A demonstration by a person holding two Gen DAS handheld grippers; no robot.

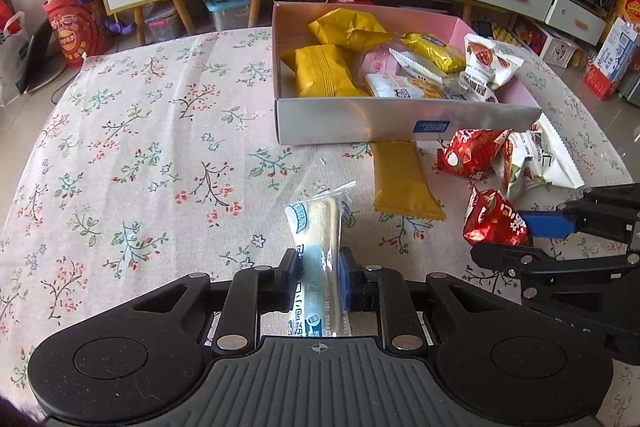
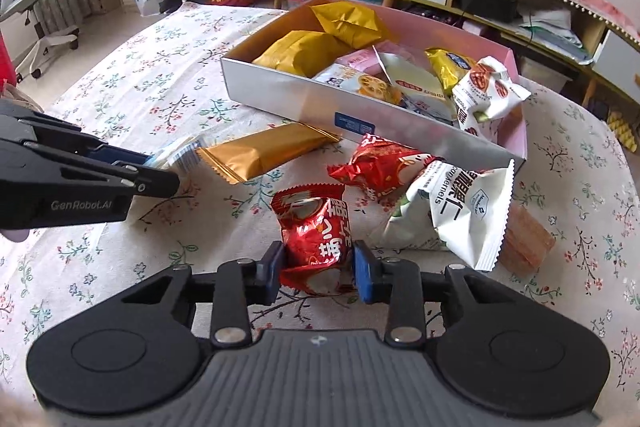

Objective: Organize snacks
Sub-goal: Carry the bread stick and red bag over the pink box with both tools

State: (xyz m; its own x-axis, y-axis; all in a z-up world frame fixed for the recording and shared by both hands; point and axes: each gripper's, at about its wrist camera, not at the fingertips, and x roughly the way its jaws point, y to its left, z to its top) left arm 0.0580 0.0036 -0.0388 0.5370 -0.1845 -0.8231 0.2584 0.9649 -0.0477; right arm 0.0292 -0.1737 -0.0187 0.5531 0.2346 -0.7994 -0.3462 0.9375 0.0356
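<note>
Two grippers work over a table covered by a cream cloth printed with small flowers. The left gripper is clamped on a long clear-wrapped white pastry stick with pale blue print; the packet runs forward between the fingers, its sealed tip pointing toward a shallow silver-walled cardboard box with a pink inside. The right gripper grasps a crinkled red foil snack packet with white characters, which sits between the blue pads just above the cloth.

That box already contains several puffy yellow packets, a pink one and white printed ones, with a white packet showing round brown cookies leaning on its right wall. Just in front of the box, on the cloth, lies a flat golden-brown rectangular wrapper, one end touching the box's front wall. Right of it rests a second red foil packet, touching a white serrated-edge pouch with dark lettering. An orange-brown translucent block pokes out from behind that pouch.

In the right wrist view, the left gripper enters from the left, its packet's striped end beside the golden wrapper.
</note>
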